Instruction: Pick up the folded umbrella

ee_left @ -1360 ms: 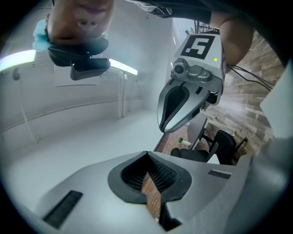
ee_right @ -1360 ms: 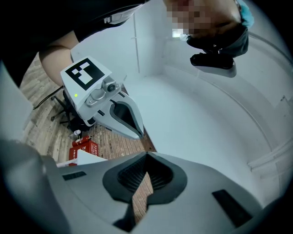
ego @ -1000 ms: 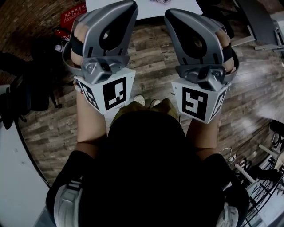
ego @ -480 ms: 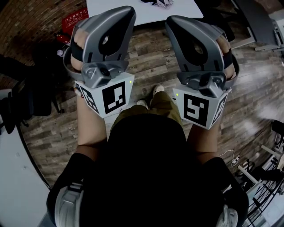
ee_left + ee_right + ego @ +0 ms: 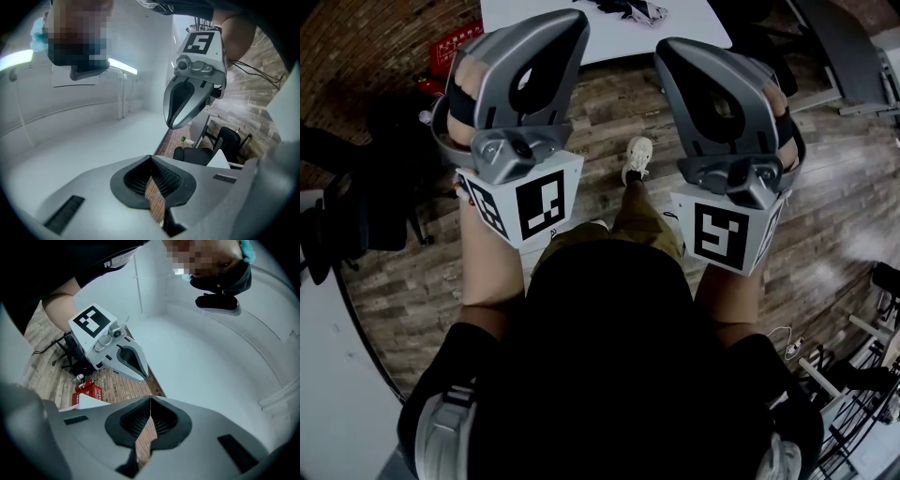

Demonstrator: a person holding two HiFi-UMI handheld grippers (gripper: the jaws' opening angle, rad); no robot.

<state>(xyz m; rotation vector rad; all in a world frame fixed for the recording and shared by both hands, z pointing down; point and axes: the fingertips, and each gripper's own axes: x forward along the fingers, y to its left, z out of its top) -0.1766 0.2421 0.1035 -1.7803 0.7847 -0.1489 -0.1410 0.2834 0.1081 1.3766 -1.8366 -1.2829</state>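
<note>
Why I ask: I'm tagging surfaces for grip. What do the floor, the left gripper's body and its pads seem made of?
The floor looks like wood or wood-look laminate: planks with grain, staggered joints and a soft sheen. The body of the left gripper is smooth matte grey, probably moulded plastic. Its pads are black and finely ribbed, likely rubber.

2 grippers: L gripper [image 5: 151,158], R gripper [image 5: 150,398]. 1 table [image 5: 694,21] ahead of fingertips, 1 dark item [image 5: 619,7] on it. 1 shoe [image 5: 637,157] btwn grippers. 1 red box [image 5: 455,42] left of L fingers.
</note>
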